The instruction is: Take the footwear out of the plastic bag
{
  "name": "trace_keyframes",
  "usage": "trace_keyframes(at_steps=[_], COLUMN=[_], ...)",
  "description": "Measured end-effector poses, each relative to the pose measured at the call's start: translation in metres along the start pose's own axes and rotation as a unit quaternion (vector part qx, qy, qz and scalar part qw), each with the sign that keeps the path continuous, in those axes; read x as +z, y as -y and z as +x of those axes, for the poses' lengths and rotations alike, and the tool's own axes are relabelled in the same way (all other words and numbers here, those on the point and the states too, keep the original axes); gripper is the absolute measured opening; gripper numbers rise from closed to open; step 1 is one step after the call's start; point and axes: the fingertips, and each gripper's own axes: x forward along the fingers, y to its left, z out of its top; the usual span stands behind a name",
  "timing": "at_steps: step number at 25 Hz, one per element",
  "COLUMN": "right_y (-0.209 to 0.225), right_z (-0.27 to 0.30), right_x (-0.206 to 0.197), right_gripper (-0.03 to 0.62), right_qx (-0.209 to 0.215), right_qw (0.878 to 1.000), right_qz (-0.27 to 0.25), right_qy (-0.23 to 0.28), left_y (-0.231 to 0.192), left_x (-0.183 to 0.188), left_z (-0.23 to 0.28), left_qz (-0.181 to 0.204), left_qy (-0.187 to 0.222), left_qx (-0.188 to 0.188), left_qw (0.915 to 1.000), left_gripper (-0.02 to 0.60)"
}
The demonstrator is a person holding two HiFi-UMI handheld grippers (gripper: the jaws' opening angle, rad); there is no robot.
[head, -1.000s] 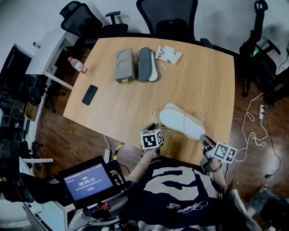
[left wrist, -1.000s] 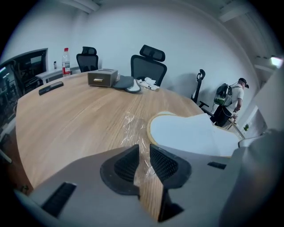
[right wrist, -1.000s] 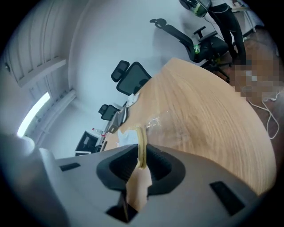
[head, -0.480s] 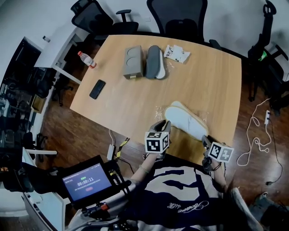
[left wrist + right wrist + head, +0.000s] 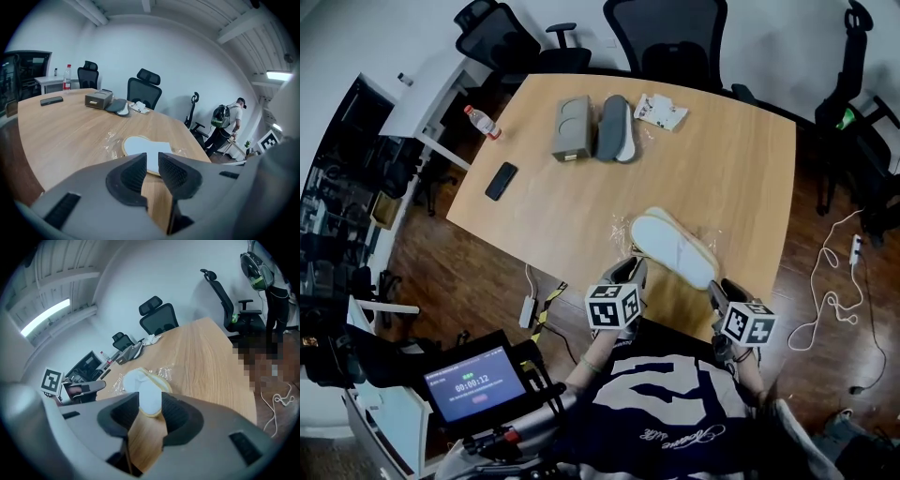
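A white slipper (image 5: 673, 246) with a tan rim lies sole up near the table's front edge, on crinkled clear plastic bag (image 5: 622, 229). I cannot tell whether the plastic still wraps it. My left gripper (image 5: 637, 269) sits at the slipper's left side, open, with nothing between its jaws. In the left gripper view the slipper (image 5: 145, 151) lies just beyond the left gripper (image 5: 151, 161). My right gripper (image 5: 716, 290) is at the slipper's near right end and its jaws are opening. In the right gripper view the slipper (image 5: 143, 389) reaches into the gap of the right gripper (image 5: 151, 403) without touching the pads.
At the far side of the wooden table (image 5: 741, 159) lie a grey box (image 5: 570, 127), a grey slipper (image 5: 615, 129) and a white packet (image 5: 660, 111). A phone (image 5: 501, 180) and a water bottle (image 5: 482, 122) sit left. Office chairs ring the table. A person stands at far right (image 5: 229, 126).
The right jaws have spread apart and come off the slipper's near end. Both grippers have drawn back a little toward the table's front edge. The slipper stays put.
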Motion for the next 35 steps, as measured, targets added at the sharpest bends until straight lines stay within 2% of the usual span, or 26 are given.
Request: trace_keyframes(at_steps=[3,8,16,19,21,22,29,35], right_y=[-0.009,-0.038,-0.074,-0.085,-0.090,-0.094,-0.137,-0.162], right_z=[-0.013,-0.005,-0.011,-0.014,-0.016,-0.019,-0.062,-0.103], right_x=[-0.006,0.001,-0.012,-0.019,-0.023,-0.026,-0.076,-0.131], right_gripper=[0.144,0.138,0.130,0.122,0.045,0.037,0.035,0.034], right_qx=[0.028,0.057,0.093,0.092,0.083,0.081,0.079,0.065], right_qw=[0.999,0.995,0.991,0.991,0.992,0.992,0.992,0.994], right_qz=[-0.024,-0.077,-0.095,-0.098,-0.094,-0.093,-0.091,-0.078], right_qy=[0.006,0.008,0.011,0.013,0.020,0.024,0.036,0.047], left_y=[0.020,0.022,0.018,0.017,0.017,0.017,0.021,0.020], left_x=[-0.015,-0.027,-0.039,-0.039,-0.041,-0.042,-0.077,-0.124], left_z=[-0.019,-0.037,-0.070,-0.081,-0.089,-0.095,-0.163,-0.223], left_qz=[-0.013,-0.022,-0.036,-0.035,-0.030,-0.028,-0.022,-0.021], left_qy=[0.012,0.014,0.036,0.046,0.052,0.055,0.069,0.067], left_qx=[0.000,0.007,0.025,0.019,0.013,0.010,-0.017,-0.039], left_qw=[0.9999,0.9996,0.9984,0.9982,0.9981,0.9980,0.9972,0.9968], left_gripper=[0.080,0.080,0.080,0.080,0.080,0.080,0.081,0.080])
